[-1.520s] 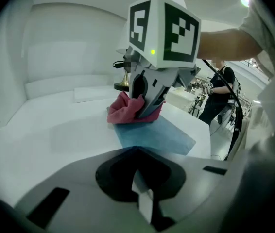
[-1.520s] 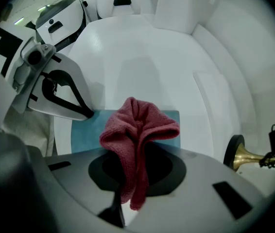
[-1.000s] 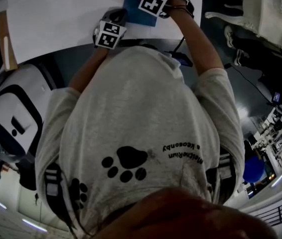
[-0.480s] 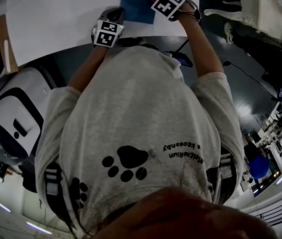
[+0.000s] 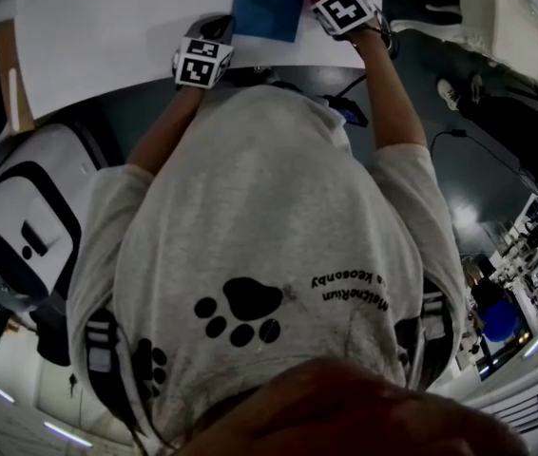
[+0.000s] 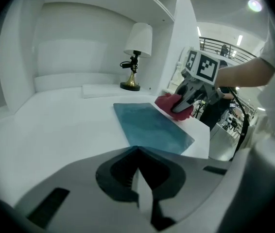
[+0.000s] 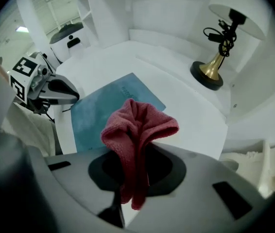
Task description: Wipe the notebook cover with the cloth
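A blue notebook [image 5: 267,6] lies flat on the white table [image 5: 107,27]. My right gripper [image 7: 135,149] is shut on a red cloth [image 7: 137,125], which bunches out in front of the jaws over the notebook's [image 7: 103,113] right side. In the left gripper view the cloth [image 6: 174,106] sits at the notebook's [image 6: 149,127] far right edge, under the right gripper [image 6: 191,93]. My left gripper [image 6: 137,152] is shut, with its tips at the notebook's near corner. From the right gripper view the left gripper [image 7: 67,92] points at the notebook's left edge.
A brass lamp with a white shade [image 6: 135,57] stands at the back of the table against the white shelf wall [image 6: 79,57]. The table's front edge [image 5: 278,65] runs just in front of the person. A white machine [image 5: 22,226] stands on the floor at the left.
My right gripper has slid the cloth rightward across the notebook to its right edge. The left gripper has stayed at the notebook's near corner.
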`<action>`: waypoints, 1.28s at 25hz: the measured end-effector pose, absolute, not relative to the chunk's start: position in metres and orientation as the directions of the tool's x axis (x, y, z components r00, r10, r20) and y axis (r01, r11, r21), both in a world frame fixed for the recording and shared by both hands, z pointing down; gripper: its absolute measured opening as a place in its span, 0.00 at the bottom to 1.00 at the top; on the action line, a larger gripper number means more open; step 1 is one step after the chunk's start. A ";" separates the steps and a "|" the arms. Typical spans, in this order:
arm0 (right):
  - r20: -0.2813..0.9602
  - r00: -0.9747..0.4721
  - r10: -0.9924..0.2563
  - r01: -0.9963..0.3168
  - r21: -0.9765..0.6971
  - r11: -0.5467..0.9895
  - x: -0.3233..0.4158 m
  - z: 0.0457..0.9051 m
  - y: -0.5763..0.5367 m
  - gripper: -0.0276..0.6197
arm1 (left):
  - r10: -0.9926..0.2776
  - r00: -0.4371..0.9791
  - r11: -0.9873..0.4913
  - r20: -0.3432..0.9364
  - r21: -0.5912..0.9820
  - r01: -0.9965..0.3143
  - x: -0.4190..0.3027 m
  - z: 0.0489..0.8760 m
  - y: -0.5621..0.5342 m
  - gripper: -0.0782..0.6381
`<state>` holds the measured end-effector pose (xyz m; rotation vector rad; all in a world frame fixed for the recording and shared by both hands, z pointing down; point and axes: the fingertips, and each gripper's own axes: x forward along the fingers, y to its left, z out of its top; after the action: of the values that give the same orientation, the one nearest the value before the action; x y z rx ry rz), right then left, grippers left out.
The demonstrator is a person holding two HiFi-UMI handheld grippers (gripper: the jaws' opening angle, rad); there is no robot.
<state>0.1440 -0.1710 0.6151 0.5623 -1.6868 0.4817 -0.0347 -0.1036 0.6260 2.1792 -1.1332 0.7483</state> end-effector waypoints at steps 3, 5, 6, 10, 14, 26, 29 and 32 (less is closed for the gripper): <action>0.957 -0.255 -0.138 -0.605 -0.046 0.795 0.122 0.600 -0.173 0.15 | -0.528 0.482 -0.482 0.699 0.221 -0.848 -0.037 0.626 -0.100 0.13; 0.938 -0.303 -0.166 -0.579 -0.043 0.814 0.103 0.589 -0.173 0.15 | -0.523 0.478 -0.494 0.706 0.207 -0.845 -0.036 0.627 -0.098 0.12; 0.931 -0.321 -0.174 -0.559 -0.038 0.828 0.092 0.584 -0.172 0.15 | -0.522 0.476 -0.497 0.708 0.201 -0.844 -0.036 0.627 -0.098 0.13; 0.917 -0.360 -0.170 -0.452 -0.012 0.892 0.049 0.573 -0.166 0.15 | -0.519 0.476 -0.497 0.710 0.202 -0.844 -0.036 0.629 -0.098 0.13; 0.925 -0.354 -0.134 -0.321 0.014 0.947 0.011 0.575 -0.157 0.15 | -0.513 0.477 -0.497 0.714 0.207 -0.843 -0.033 0.628 -0.101 0.13; 0.989 -0.147 -0.027 -0.080 0.015 0.997 -0.021 0.612 -0.133 0.15 | -0.512 0.479 -0.500 0.713 0.207 -0.841 -0.032 0.626 -0.101 0.13; 0.994 -0.108 -0.009 -0.068 0.002 0.998 -0.020 0.620 -0.131 0.15 | -0.513 0.479 -0.499 0.713 0.206 -0.842 -0.033 0.627 -0.100 0.13; 0.996 -0.088 -0.003 -0.077 -0.004 0.997 -0.019 0.621 -0.131 0.15 | -0.511 0.480 -0.500 0.712 0.208 -0.841 -0.033 0.627 -0.100 0.12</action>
<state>-0.0187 -0.1314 0.6207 0.0610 -1.6577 0.0622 -0.0332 -0.1000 0.6266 2.1840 -1.1143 0.7928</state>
